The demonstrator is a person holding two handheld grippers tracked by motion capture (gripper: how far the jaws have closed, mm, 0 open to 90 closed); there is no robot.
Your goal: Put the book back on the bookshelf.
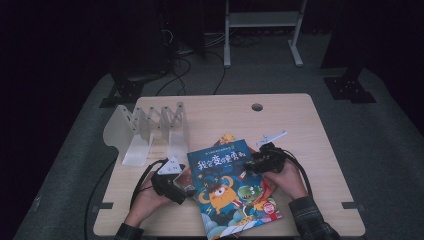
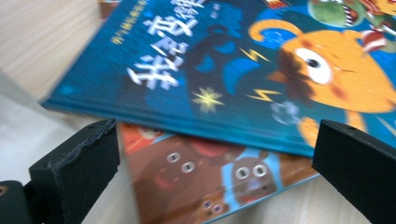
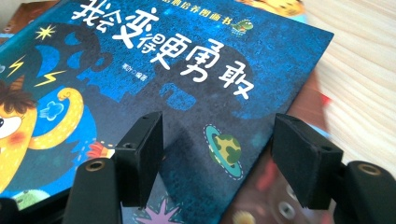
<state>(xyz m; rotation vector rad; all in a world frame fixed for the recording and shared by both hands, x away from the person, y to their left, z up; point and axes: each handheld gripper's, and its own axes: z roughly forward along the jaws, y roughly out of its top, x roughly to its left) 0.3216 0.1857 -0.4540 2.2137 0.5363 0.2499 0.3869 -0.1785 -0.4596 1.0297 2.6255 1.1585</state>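
Wooden table (image 1: 300, 125), books (image 1: 231, 190), white rack (image 1: 150, 131)

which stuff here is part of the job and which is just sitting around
In the job:
- blue picture book, top of the stack
- books under it
- left tool, open at the stack's edge
- right tool, open over the blue cover

Lying about:
- white folding book rack
- table
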